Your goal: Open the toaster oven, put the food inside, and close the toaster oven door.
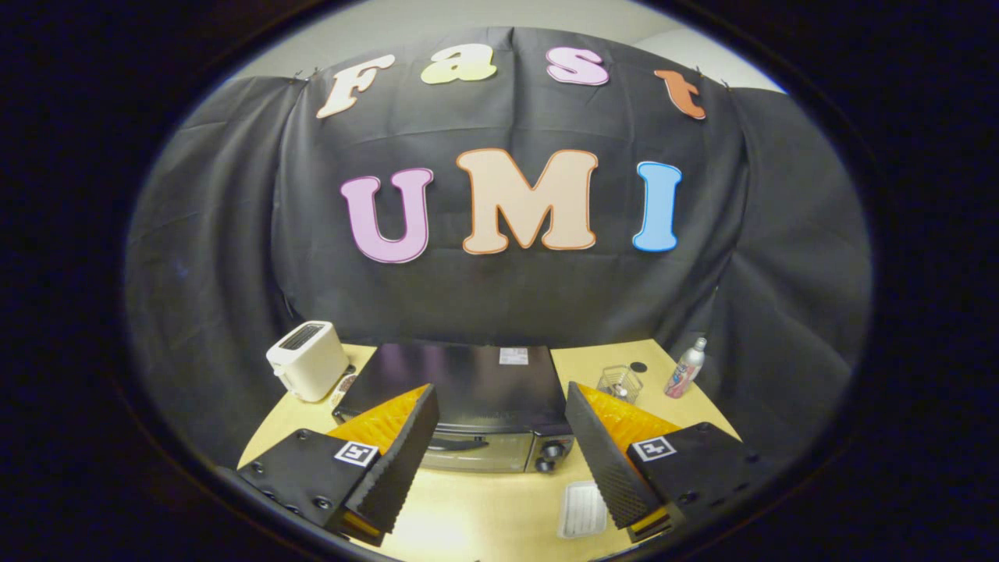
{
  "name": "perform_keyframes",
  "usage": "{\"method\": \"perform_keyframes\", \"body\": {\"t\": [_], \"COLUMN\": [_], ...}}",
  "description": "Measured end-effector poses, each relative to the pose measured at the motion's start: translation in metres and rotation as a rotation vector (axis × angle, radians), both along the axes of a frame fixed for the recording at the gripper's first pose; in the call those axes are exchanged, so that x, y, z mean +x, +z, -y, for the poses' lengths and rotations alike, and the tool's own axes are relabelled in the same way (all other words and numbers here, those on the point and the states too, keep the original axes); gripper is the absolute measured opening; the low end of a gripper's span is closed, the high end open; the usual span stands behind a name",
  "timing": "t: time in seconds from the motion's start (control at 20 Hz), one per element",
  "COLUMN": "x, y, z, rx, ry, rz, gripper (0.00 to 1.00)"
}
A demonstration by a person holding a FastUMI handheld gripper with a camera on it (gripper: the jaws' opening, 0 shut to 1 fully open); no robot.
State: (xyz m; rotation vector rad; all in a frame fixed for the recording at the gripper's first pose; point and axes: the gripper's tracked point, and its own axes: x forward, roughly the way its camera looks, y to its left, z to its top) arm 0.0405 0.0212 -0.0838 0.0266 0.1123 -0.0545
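Here the tongs (499, 457) hang spread wide and empty above the near edge of the surface (484, 515), with nothing between the fingers (406, 453). The toaster oven (460, 406) sits just beyond them at the middle of the surface, its door shut; the door handle (456, 444) runs as a dark bar across the top of the glass front, with two knobs (552, 457) stacked to its right. A small white tray (584, 509) — presumably carrying the food, though what lies on it cannot be made out — rests on the surface in front of the oven, just inside the right finger. A white toaster (308, 361) stands to the oven's left; a clear container (620, 382) and a bottle (685, 368) stand to its right.

Handling, as judged: the oven is a stiff, heavy metal box unlikely to slide, and its door likely hinges at the bottom — so the handle, taken at mid-length, is the place to grip. The tray looks light, thin and apt to skid.
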Motion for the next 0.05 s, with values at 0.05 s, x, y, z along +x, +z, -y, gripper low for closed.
{"method": "perform_keyframes", "body": {"t": [0.05], "x": [-0.0036], "y": [-0.0033], "z": [0.0025], "rx": [0.004], "ry": [0.003], "rz": [-0.003], "gripper": [1.00]}}
